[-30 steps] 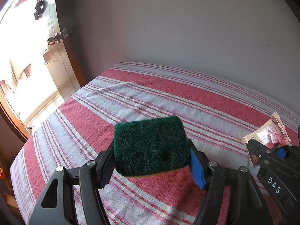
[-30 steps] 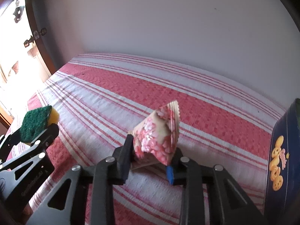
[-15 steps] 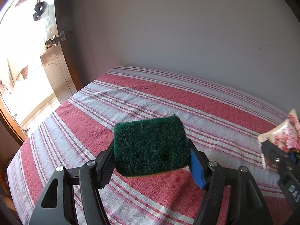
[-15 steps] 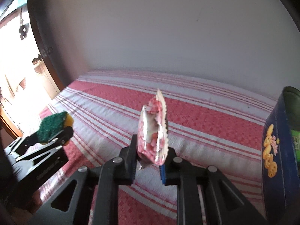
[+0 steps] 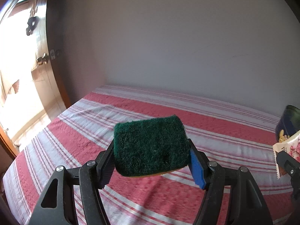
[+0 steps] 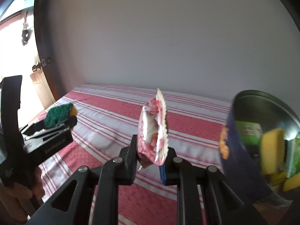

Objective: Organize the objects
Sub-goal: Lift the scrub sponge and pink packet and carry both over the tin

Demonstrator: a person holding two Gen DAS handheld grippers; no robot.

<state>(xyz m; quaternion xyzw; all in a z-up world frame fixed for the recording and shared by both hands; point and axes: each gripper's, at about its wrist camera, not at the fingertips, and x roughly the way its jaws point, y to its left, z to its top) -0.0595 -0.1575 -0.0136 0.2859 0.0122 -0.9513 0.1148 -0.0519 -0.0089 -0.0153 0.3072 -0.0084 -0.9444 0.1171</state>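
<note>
Two loads are carried above the striped bed [image 5: 131,112]: a sponge [image 5: 150,146] clamped in the left hand-held gripper [image 5: 151,161], a pink packet [image 6: 152,131] pinched edge-up in the right hand-held gripper [image 6: 149,157]. A blurred, seemingly part-filled tin [image 6: 243,150] crowds the right edge.

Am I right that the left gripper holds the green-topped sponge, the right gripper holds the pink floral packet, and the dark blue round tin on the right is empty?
Not quite: the dark blue round tin is not empty. The right wrist view shows yellow sponges and green packets inside it. The rest holds: the left gripper is shut on the green-topped sponge, and the right gripper is shut on the pink floral packet.
</note>
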